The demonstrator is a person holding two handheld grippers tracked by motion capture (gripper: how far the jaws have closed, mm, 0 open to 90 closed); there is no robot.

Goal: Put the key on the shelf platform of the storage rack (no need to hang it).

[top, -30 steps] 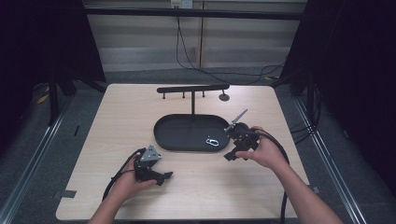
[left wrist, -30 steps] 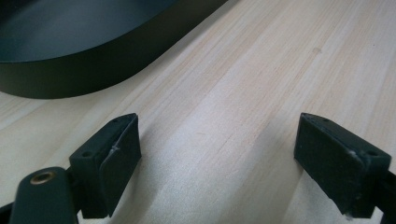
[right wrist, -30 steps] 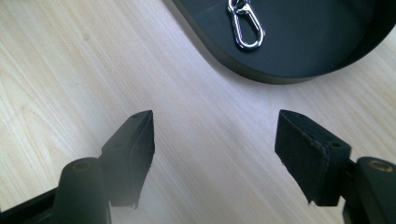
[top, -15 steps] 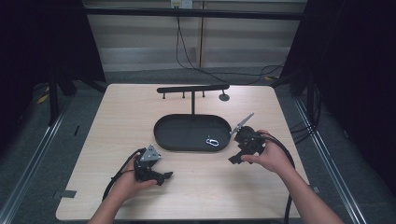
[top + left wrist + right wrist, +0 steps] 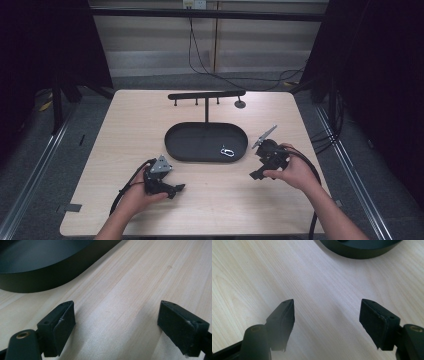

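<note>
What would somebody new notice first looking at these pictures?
Probably the black oval tray at the middle of the pale wooden table, with a small silver carabiner lying near its right end. Next, the two hand-held grippers on either side, left gripper and right gripper, both with jaws wide open and empty.

Two forearms reach in from the table's near edge, each hand gripping a black two-jaw tool. The left gripper sits low by the person's left hand, jaws spread wide with nothing between them. The right gripper, held in the right hand, is likewise wide open and empty.
</note>
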